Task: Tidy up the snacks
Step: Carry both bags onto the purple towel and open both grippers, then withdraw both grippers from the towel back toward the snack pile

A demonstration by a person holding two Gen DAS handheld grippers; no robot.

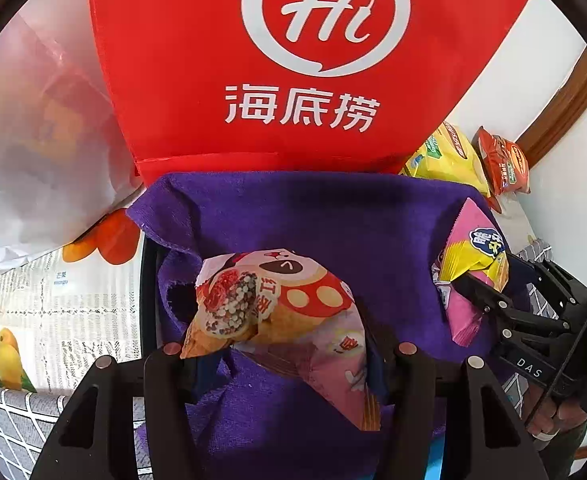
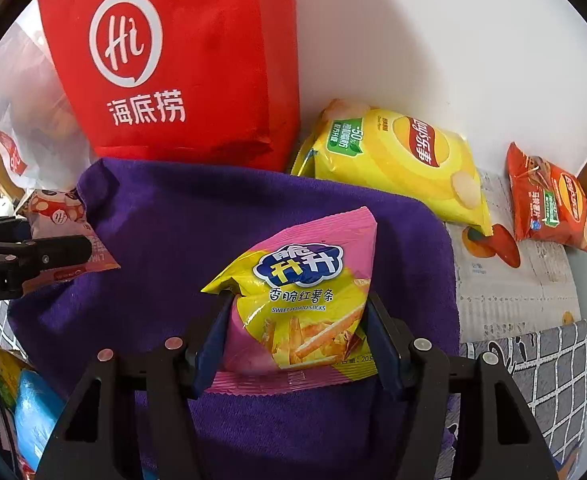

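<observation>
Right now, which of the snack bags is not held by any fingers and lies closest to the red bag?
The yellow Lay's chip bag, leaning beside the red bag. The small red chip bag lies farther right; the other two packets are gripped.

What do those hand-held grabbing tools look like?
Both are matte black plastic. The left gripper and right gripper have angular jaws lined with blue pads and dotted with round silver bolt heads. The right one carries a white "DAS" marking and a thin black cable.

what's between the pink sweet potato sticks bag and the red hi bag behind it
Only bare purple cloth. In the right wrist view it runs from the sweet potato sticks bag, held in the right gripper, to the red bag; no snack lies there.
</observation>
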